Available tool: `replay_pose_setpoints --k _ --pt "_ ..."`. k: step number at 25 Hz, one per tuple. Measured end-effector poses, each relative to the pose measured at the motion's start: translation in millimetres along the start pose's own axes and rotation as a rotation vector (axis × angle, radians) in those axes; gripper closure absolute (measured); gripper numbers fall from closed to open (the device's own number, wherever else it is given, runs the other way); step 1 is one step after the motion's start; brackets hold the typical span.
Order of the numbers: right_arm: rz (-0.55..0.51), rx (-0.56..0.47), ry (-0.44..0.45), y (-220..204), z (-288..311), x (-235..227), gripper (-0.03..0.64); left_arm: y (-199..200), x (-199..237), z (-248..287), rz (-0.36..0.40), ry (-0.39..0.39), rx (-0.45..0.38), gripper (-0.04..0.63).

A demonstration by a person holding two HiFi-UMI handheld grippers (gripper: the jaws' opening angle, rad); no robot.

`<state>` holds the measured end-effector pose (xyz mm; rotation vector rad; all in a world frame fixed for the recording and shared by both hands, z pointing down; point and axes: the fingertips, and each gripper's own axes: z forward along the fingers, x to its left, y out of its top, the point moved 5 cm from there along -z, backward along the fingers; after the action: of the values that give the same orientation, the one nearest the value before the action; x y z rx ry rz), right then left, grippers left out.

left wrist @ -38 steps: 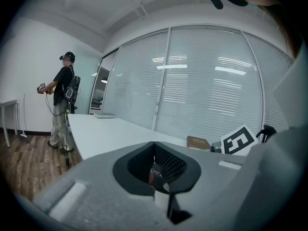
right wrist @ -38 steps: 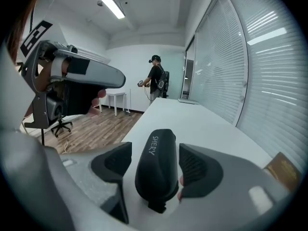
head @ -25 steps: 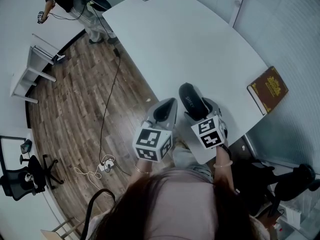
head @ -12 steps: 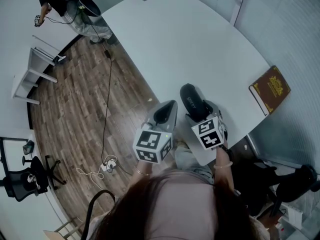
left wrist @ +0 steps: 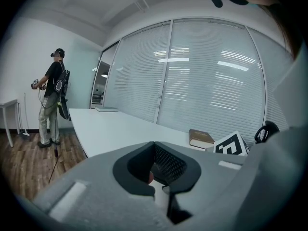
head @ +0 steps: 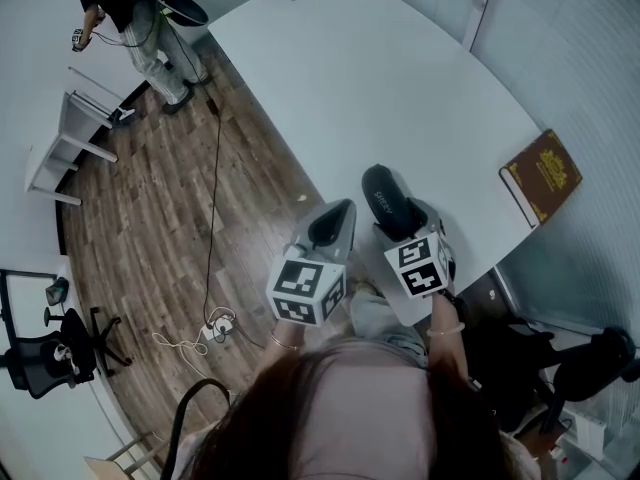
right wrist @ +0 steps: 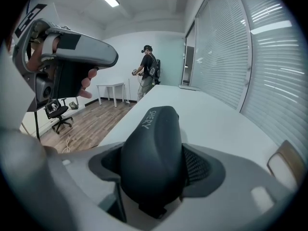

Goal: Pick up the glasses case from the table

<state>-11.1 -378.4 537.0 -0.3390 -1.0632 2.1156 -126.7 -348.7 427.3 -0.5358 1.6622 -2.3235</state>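
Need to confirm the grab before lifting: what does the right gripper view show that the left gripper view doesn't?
Only the right gripper view: the black glasses case clamped between the right gripper's jaws, plus an office chair. Only the left gripper view: the left gripper's jaws, shut and empty, and the right gripper's marker cube. Both: the white table and a person standing at its far end.
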Motion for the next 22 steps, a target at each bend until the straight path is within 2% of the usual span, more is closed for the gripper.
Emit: replay_pose_setpoints --k 9,22 --pt "0.009 -0.061 -0.037 5.6 -14.4 4.2 0.270 0.0 -6.4 -15.8 0.010 0.000 -0.013 0.586" --pt "-0.045 -0.148 -0.091 23.1 -48.7 25.9 0.270 0.6 -20.6 -54.8 0.026 -0.001 -0.058 0.586"
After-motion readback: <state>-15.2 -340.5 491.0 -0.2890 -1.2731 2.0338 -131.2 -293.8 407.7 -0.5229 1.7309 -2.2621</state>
